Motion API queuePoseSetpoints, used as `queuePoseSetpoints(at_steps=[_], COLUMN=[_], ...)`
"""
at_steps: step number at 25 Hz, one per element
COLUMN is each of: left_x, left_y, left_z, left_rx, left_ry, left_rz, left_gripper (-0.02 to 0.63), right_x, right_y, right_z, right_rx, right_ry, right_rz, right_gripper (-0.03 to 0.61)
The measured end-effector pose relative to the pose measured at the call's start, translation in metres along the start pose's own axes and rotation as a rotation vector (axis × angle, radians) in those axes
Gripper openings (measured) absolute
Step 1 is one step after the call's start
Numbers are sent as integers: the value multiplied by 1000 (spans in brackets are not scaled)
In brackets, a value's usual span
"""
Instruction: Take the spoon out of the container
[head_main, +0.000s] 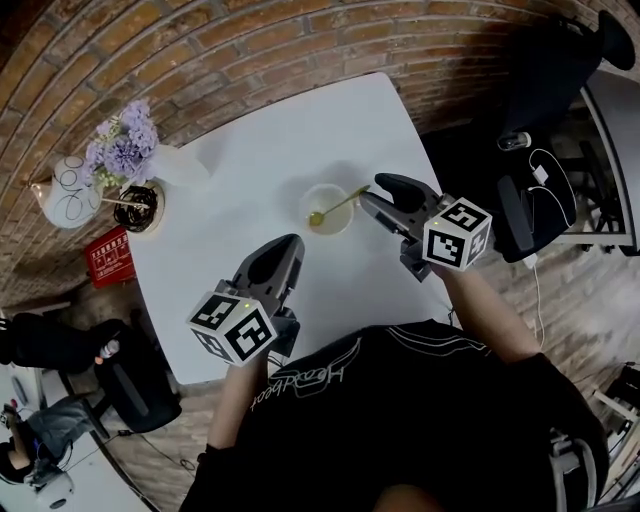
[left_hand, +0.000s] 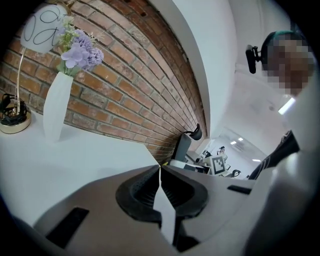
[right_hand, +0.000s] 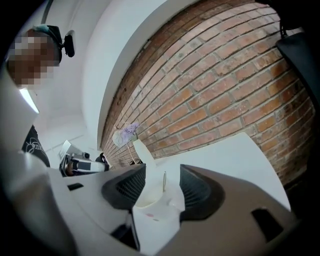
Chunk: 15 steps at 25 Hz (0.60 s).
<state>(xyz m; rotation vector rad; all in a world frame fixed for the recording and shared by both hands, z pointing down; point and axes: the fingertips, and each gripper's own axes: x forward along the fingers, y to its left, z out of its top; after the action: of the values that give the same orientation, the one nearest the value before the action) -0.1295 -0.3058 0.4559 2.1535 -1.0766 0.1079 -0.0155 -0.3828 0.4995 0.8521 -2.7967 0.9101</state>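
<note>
White tabletop (head_main: 250, 170) fills the head view; at centre, a clear round plastic container (head_main: 325, 222) holding a slim gold spoon (head_main: 336, 207) sits just left of the right gripper (head_main: 377, 192). In the left gripper view, the left gripper (left_hand: 160, 170) is pressed together and empty. The right gripper view frames container and spoon between spread jaws.

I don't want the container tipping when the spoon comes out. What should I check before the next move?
1. Right gripper jaws apart: ok.
2. Spoon handle lined up in their gap: ok, seen in the right gripper view.
3. Jaws pressing on the handle: not ok, no grip yet.
4. Spoon's bowl end inside the container, handle leaning over the rim toward the right gripper: ok.
5. Left gripper steadying the container: not ok; it is shut, empty and apart from the container.
</note>
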Motion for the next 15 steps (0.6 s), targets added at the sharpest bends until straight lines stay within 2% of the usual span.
queuePoseSetpoints(at_steps=[13,15], left_x=[3,2], left_y=[20,23], left_z=[-15,-16], left_rx=[-54,-61], left_ry=[34,34], left_rz=[26,27], left_gripper=[9,9], right_x=[30,33], right_y=[-6,-6], right_z=[-31,-31], right_rx=[-1,2], right_ry=[93,92], right_rz=[7,10], right_gripper=[175,148])
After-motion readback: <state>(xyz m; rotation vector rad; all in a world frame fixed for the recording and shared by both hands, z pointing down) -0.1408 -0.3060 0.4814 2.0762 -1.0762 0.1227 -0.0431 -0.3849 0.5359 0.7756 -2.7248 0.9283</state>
